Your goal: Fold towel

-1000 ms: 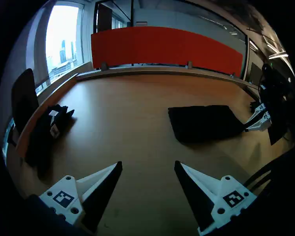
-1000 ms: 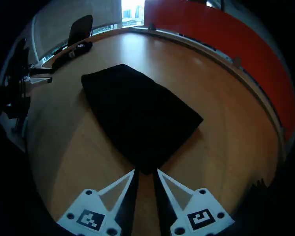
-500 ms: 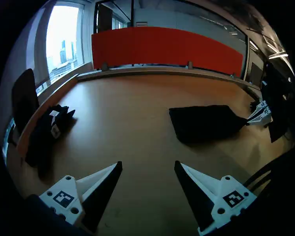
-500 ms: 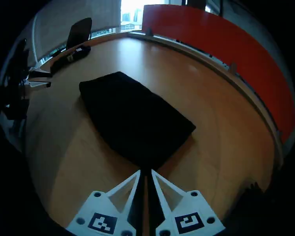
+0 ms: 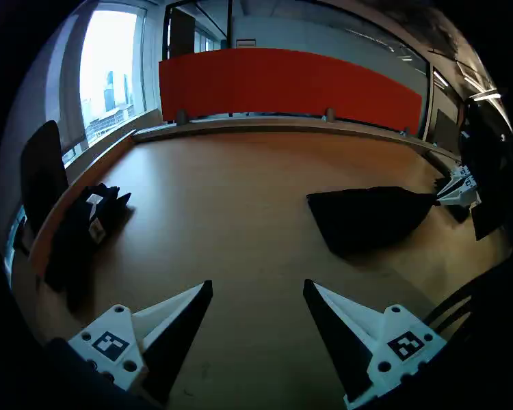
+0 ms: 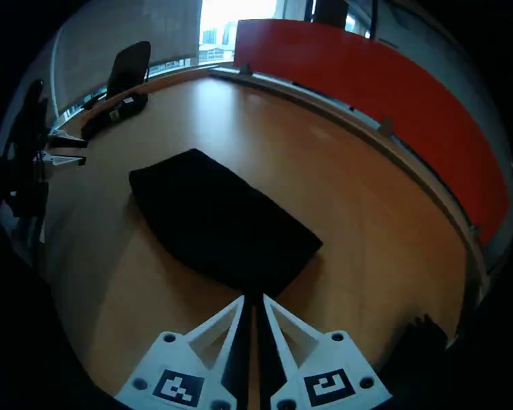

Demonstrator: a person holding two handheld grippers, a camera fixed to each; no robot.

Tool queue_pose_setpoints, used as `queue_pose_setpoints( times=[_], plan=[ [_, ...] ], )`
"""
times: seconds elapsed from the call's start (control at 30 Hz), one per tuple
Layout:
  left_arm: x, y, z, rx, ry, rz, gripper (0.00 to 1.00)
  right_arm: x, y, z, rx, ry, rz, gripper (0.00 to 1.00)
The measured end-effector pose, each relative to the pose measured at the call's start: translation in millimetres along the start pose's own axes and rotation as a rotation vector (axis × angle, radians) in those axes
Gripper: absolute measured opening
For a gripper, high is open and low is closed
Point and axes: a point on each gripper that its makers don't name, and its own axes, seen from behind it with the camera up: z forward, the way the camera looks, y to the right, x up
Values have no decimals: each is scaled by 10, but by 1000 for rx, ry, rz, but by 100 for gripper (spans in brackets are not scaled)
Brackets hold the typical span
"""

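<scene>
1. Two fingers of the right claw (image 6: 254,302) stood almost together, pinching the near corner of the towel (image 6: 222,219); dark cloth ran into the narrow gap between them.
2. Wide open and holding nothing, the left claw (image 5: 256,307) hovered over bare table (image 5: 215,184), well apart from the towel.
3. Most of the towel lay flat near the table's middle. In the left gripper view its pinched corner rose toward the right claw.
4. Likely trouble: the pinch looked thin, so the corner could slip out during a pull. With nothing pinning the far edge, the whole towel might slide on the smooth table instead of folding. Lifting from one corner could also leave a skewed, bunched fold.
5. Hard to tell: the black cloth hid its own creases and layers, so I could not say whether it was already doubled, nor how much cloth sat between the fingers. A dark bundle (image 5: 85,219) at the table's edge was too dim to name.
</scene>
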Motion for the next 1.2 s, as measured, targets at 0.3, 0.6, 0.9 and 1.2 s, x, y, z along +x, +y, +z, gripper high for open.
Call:
queue_pose_setpoints(
  times=[0.3, 0.6, 0.9, 1.2],
  plan=[
    [9, 13, -7, -4, 0, 3, 99, 84, 18, -80, -6, 20, 2, 4],
    [13, 43, -38, -10, 6, -3, 99, 536, -116, -89, 20, 76, -61, 4],
    [-5, 43, -87, -7, 10, -19, 99, 1127, -350, -32, 77, 136, -156, 4],
    [14, 20, -149, -5, 23, -44, 99, 1516, -767, 172, 179, 155, -248, 4]
  ],
)
